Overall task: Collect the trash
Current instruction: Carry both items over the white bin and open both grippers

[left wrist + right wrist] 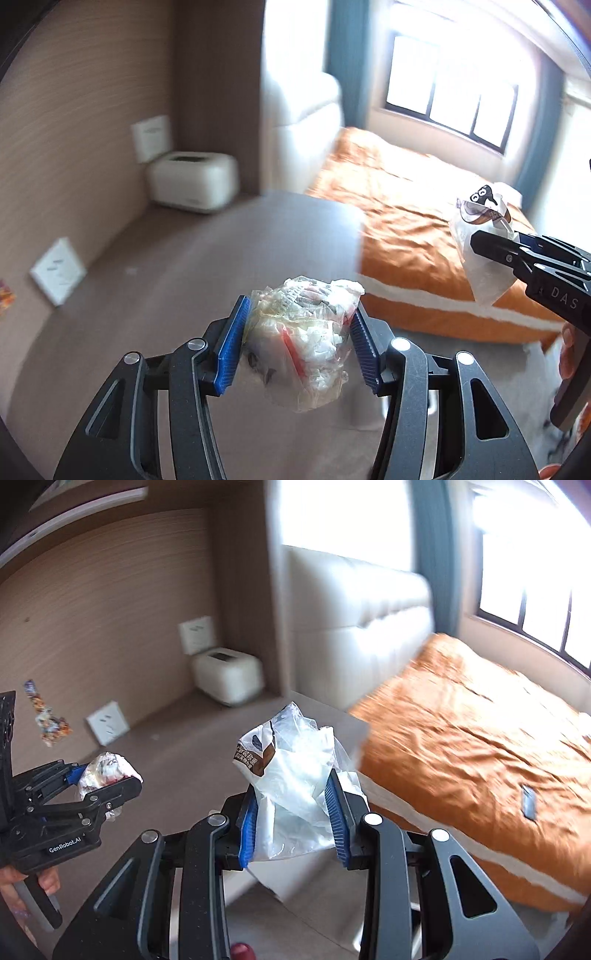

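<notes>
In the left wrist view, the left gripper [299,343] holds a crumpled ball of clear plastic wrapping [303,339] between its blue ribbed fingers [231,347], which press on it from both sides. The ball hangs in the air above the grey-brown surface [184,266]. At the right edge the right gripper [491,243] holds a white plastic bag with a dark cartoon print [480,236] in front of the bed with the orange cover [406,206]. A white rounded box-shaped appliance [194,181] stands in the corner on the surface, near the wall.

In the right wrist view, the right gripper [291,812] is closed on the white plastic bag [291,775], which stands up between its blue fingers [334,812]. At the left, the left gripper [107,779] grips the crumpled ball [105,768]. A colourful small wrapper [46,716] is seen beside the brown wall, and a white socket plate [108,723] is just to its right. The picture is blurred.
</notes>
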